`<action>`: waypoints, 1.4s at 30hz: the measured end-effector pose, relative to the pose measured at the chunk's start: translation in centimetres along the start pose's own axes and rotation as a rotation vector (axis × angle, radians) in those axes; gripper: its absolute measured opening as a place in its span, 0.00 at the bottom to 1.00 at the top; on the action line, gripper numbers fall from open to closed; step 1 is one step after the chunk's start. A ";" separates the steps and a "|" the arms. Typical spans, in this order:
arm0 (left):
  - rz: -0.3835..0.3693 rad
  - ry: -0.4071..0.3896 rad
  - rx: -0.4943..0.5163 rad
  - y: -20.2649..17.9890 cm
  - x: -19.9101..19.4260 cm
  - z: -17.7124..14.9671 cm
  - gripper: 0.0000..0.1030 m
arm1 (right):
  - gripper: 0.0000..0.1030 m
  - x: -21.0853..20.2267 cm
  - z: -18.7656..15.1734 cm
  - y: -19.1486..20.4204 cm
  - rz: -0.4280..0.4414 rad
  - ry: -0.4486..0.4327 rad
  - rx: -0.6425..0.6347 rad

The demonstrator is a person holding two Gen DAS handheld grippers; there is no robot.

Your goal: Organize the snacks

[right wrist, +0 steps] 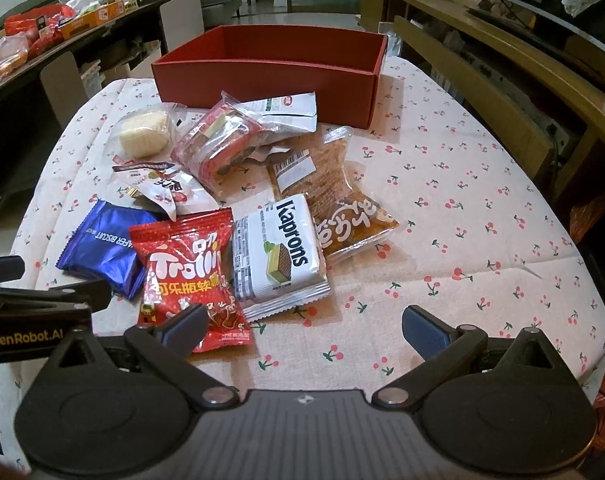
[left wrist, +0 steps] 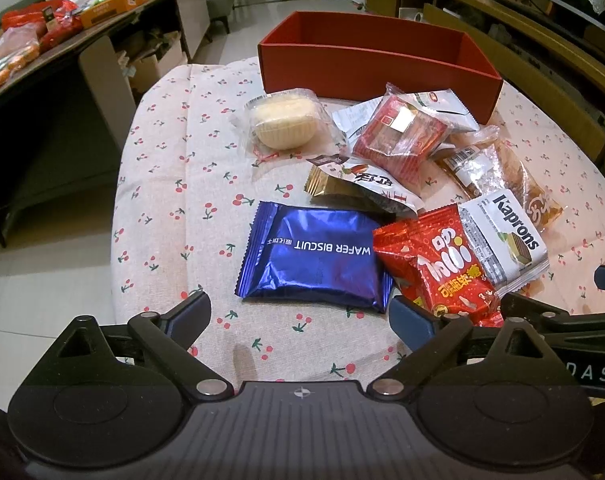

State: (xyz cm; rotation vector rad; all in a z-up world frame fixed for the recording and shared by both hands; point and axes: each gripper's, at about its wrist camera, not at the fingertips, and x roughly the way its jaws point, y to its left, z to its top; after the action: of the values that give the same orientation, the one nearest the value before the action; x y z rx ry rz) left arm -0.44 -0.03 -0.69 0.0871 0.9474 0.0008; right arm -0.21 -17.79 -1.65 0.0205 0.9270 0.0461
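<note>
A pile of wrapped snacks lies on the cherry-print tablecloth (left wrist: 174, 208) in front of an empty red box (left wrist: 374, 60) (right wrist: 270, 76). Nearest are a blue wafer biscuit pack (left wrist: 310, 260) (right wrist: 102, 248), a red Trolli gummy bag (left wrist: 442, 268) (right wrist: 190, 268) and a white Kaprons wafer pack (left wrist: 506, 240) (right wrist: 278, 256). Behind them sit a pale round cake in clear wrap (left wrist: 282, 120) (right wrist: 146, 132) and a red cracker pack (left wrist: 402, 136) (right wrist: 222, 148). My left gripper (left wrist: 298, 316) stands open just short of the blue pack. My right gripper (right wrist: 302, 324) is open, its left finger over the Trolli bag's corner.
A clear-wrapped brown pastry (right wrist: 342, 204) and a white sachet (right wrist: 286, 112) lie near the box. A dark side table (left wrist: 42, 40) at the left carries more snack boxes and bags. A wooden cabinet (right wrist: 502, 92) runs along the right. Bare tablecloth (right wrist: 482, 220) lies right of the pile.
</note>
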 end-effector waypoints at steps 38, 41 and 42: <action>0.029 0.032 -0.089 2.9 0.4 0.6 0.89 | 1.00 1.4 2.3 3.2 0.080 0.016 -0.107; 0.045 0.037 -0.096 3.6 0.5 0.7 0.89 | 1.00 1.9 2.9 4.2 0.120 0.033 -0.136; 0.048 0.036 -0.098 3.9 0.5 0.6 0.89 | 1.00 2.1 3.0 4.3 0.141 0.043 -0.136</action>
State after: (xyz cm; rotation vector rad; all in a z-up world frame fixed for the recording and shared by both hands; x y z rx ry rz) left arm 0.51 3.80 -0.40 0.0190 0.9792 0.0935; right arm 3.35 -13.37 -1.38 -0.0422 0.9630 0.2408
